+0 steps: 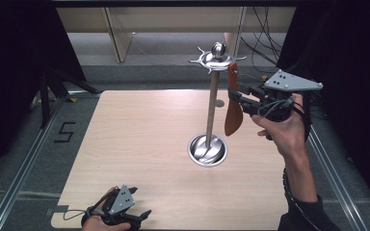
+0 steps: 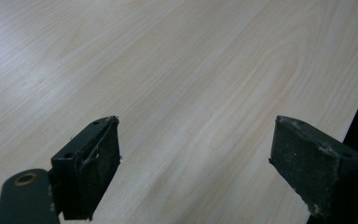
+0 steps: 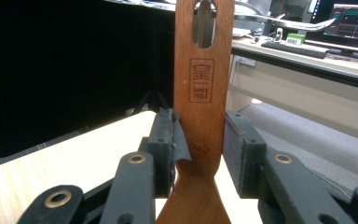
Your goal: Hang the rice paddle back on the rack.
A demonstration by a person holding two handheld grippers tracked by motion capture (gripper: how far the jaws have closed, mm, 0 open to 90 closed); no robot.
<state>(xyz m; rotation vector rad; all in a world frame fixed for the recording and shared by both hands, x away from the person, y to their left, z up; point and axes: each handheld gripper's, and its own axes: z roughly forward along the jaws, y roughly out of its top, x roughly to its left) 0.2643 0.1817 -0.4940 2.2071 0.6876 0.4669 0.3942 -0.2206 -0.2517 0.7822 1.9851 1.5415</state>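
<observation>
Right gripper [image 1: 237,97] pinches a reddish-brown wooden spatula [image 1: 233,113] by its handle, beside the top of a metal stand [image 1: 212,103] that rises from the far middle of the table [image 1: 139,144]. From the high view the spatula hangs upright, its blade below the jaws and its handle top up by the stand's spiked crown [image 1: 217,58], whose prongs radiate beneath a round knob; whether the handle already sits on a prong cannot be told from there. From the right gripper view [image 3: 200,144] more detail comes out: the two black pads sit against either edge of the spatula [image 3: 204,107] handle, a stamped mark sits on the wood, and an oval hanging hole [image 3: 204,25] is cut near the handle's top, with a shiny prong [image 3: 284,21] of the crown crossing just behind it. That view also takes in a desk with a keyboard and a lit screen well behind, which the high view leaves out. In the high view, the stand's slim pole drops to a round steel base [image 1: 207,150] on the wood, apart from the spatula's blade. Left gripper [image 1: 142,215] rests low at the near edge of the table, held in a hand [image 1: 99,221]. Its own view [image 2: 196,158] shows both jaws spread wide with nothing between them, just pale wood grain [image 2: 177,70] beneath and the table's edge at one side.
</observation>
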